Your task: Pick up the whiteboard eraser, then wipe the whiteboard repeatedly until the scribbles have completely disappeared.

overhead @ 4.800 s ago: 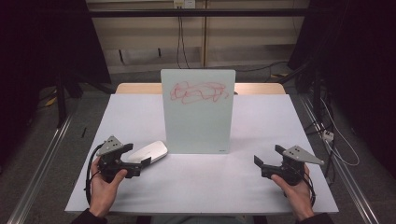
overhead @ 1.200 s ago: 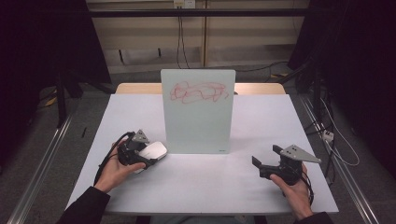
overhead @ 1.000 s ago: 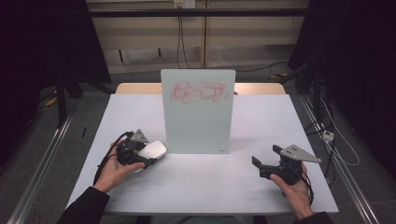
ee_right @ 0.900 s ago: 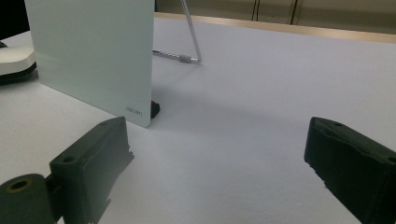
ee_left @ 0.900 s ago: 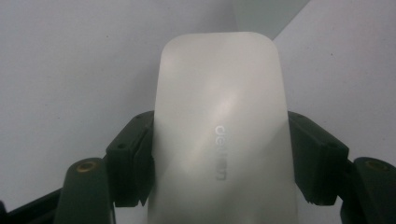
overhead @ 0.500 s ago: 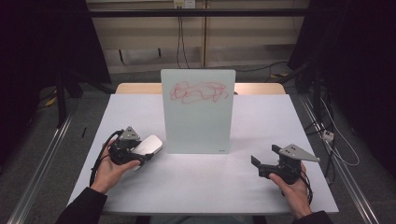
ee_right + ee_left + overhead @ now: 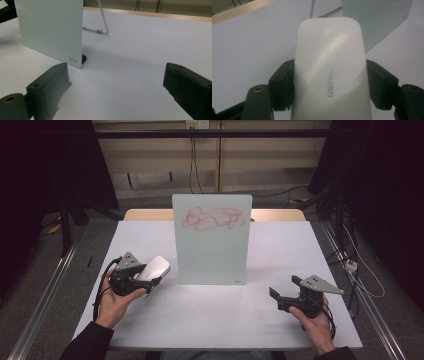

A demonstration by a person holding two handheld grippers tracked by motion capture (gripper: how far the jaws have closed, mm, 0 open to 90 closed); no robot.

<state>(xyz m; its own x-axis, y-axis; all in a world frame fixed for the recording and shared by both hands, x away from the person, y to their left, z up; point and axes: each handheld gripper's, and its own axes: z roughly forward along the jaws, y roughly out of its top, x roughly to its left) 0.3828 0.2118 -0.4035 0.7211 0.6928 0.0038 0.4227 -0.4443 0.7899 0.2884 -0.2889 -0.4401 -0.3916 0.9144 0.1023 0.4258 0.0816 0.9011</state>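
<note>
The left gripper [image 7: 145, 279] has its jaws clamped on a white board eraser [image 7: 330, 72], held above the table [image 7: 210, 315] just left of the standing whiteboard [image 7: 212, 245]. The right gripper [image 7: 287, 295] rests by the table's right edge, jaws wide apart with nothing between them.

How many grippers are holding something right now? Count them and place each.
1. The left gripper, at the table's left, is shut on the white eraser. The right gripper, at the right, stands open with nothing between its jaws.

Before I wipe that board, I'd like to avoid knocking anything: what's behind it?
Behind the whiteboard, a thin metal prop leg slants down to the table, and a small dark foot sits at its bottom corner. The board hides everything else behind it.
</note>
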